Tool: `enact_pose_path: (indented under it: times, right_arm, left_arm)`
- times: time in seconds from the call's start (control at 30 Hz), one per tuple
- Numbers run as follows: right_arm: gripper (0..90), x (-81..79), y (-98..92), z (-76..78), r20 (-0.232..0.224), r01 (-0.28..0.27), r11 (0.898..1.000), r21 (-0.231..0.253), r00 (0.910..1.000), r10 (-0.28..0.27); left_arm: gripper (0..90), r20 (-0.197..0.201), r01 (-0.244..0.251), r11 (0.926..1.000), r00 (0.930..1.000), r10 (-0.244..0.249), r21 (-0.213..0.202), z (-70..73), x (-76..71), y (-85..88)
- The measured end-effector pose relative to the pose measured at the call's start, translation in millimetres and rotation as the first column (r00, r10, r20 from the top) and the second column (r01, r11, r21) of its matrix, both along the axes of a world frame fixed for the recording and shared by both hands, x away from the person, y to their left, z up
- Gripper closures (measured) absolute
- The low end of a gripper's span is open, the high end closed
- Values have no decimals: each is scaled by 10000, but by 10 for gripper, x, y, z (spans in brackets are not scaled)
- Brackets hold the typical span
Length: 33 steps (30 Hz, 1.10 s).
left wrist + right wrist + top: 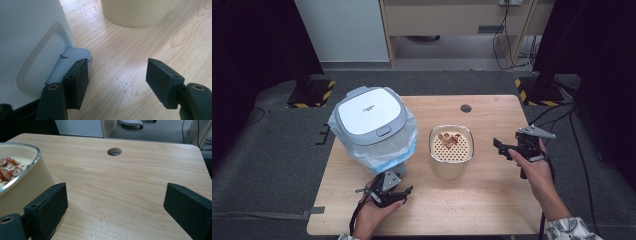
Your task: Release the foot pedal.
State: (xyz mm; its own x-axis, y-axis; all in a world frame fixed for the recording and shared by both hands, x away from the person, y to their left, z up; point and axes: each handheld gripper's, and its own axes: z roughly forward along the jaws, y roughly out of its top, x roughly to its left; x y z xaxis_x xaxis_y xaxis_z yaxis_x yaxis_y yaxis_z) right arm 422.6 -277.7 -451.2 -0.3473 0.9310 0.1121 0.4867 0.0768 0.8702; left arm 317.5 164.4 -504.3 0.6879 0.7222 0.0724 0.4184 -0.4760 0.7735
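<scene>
beside the white lidded pedal bin (pixel 372 122) at the table's left, left gripper (pixel 117 77) gapes by its grey pedal (pixel 67 62); right gripper (pixel 115 207) stands open over bare wooden table (pixel 130 180), right of the beige colander bowl (pixel 452 150)

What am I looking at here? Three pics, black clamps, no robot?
No robot: a person holds a two-jaw gripper in each hand. One picture looks down from above the table; the other two come from cameras riding on each gripper, looking along its black jaws. On the table stand a white pedal bin lined with a bag, and a beige container with red slices inside. The left gripper is open beside the bin's grey pedal. The right gripper is open next to the container. Neither holds anything.
</scene>
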Motion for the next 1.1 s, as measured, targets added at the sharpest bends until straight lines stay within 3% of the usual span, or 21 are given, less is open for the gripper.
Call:
enact_pose_path:
  times: [0.23,0.47,0.87,1.1]
  right_arm:
    - [61,-84,25,-170,-193,24,9999,-149,9998,-27]
    - [58,-115,98,-360,-815,-192,9982,-572,9966,145]
    - [57,116,165,-645,-1832,276,9943,-1026,9820,-462]
    - [58,189,190,-730,-2071,575,9952,-797,9756,-729]
  left_arm:
    - [317,-93,-31,10000,10000,31,13,2,-40,83]
    - [325,-197,105,9999,9998,-103,108,-1,-40,81]
    - [296,-424,42,9997,9991,-31,259,-36,-14,105]
    - [290,-468,67,9995,9989,-53,304,-46,-5,99]
